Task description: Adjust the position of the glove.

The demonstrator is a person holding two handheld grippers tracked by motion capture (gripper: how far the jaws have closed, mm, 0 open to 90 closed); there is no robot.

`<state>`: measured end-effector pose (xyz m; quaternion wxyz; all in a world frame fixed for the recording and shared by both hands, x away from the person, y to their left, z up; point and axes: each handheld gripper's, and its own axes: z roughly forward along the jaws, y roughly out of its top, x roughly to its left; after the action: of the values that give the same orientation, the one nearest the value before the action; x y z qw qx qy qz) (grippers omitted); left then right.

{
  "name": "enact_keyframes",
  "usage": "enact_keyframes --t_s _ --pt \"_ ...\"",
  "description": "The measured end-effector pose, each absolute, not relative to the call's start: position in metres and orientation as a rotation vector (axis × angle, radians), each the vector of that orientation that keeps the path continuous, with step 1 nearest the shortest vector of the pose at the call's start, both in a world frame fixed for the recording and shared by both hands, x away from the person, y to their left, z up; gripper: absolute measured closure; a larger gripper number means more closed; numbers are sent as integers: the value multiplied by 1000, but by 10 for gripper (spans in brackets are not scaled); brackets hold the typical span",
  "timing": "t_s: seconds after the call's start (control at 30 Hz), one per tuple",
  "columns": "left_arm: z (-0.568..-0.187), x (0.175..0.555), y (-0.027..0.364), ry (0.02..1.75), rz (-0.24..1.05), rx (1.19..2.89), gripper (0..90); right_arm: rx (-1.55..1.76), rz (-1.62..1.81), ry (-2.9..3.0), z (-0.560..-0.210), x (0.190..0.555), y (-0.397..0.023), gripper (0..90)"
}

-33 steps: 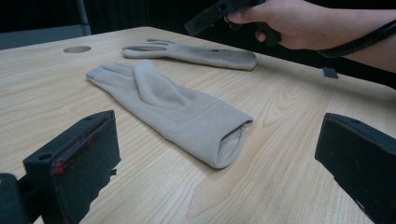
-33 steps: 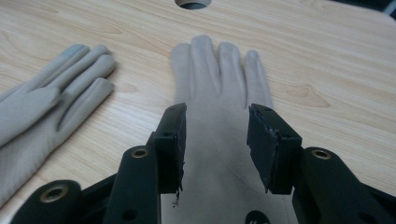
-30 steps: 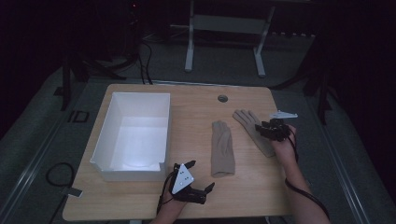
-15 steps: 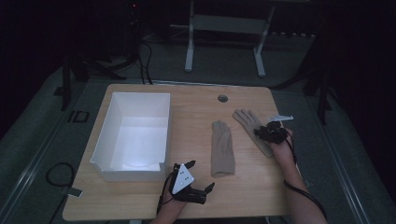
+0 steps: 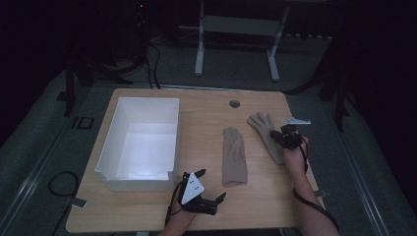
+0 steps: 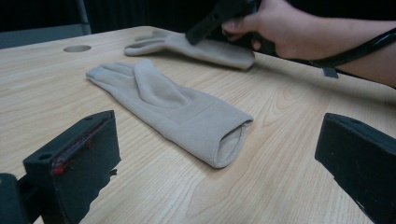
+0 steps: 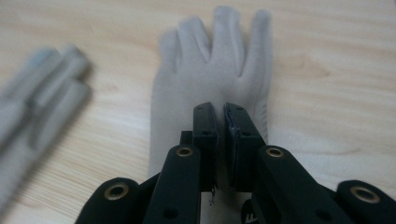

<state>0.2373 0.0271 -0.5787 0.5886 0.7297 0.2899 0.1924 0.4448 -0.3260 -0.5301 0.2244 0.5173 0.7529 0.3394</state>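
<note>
Currently two soft beige fabric gloves flat on pale wooden table (image 5: 147,211): right glove (image 5: 265,132) at three o'clock, pinched by right gripper (image 5: 282,137), jaws just closed; left glove (image 5: 233,155) centre. At nine o'clock, white rectangular box (image 5: 169,132), empty. Left gripper (image 5: 214,201) at six o'clock, jaws spread.

Pretty dim room overall; the high view goes nearly black beyond the light wooden table (image 5: 147,216). Brightest spot glows inside the white rectangular plastic bin (image 5: 142,147). Left of the sharp black jaws, the beige fabric glove (image 7: 42,93) is blurry.
</note>
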Motion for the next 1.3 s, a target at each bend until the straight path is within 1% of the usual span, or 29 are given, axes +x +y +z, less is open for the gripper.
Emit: enact_keyframes --t_s 0.1,0.13,0.17,0.2,0.23,0.4,0.57,0.77,0.93,0.97,1.3 --pt "-579 237 27 678 448 1699 2 1439 963 2015 -509 438 -322 839" --pt "-579 237 27 678 448 1699 2 1439 963 2015 -509 438 -322 839" --pt "-579 237 27 677 448 1699 2 1456 988 1981 -497 433 -322 838" --pt "-579 237 27 677 448 1699 2 1456 988 1981 -497 433 -322 838" --pt "-579 237 27 678 449 1699 2 1448 1002 1953 -487 427 -320 838" --pt "-579 237 27 676 453 1700 2 1470 1051 1902 -472 412 -321 838" --pt "-579 237 26 675 455 1701 2 1512 1050 1848 -469 401 -322 838" --pt "-579 237 26 667 452 1700 2 1606 1036 1788 -482 385 -320 838" --pt "-579 236 26 663 454 1701 2 1643 993 1752 -498 373 -319 838" --pt "-579 236 26 662 453 1702 2 1665 946 1731 -507 368 -321 837" --pt "-579 236 26 662 451 1702 2 1747 898 1719 -535 355 -330 827"
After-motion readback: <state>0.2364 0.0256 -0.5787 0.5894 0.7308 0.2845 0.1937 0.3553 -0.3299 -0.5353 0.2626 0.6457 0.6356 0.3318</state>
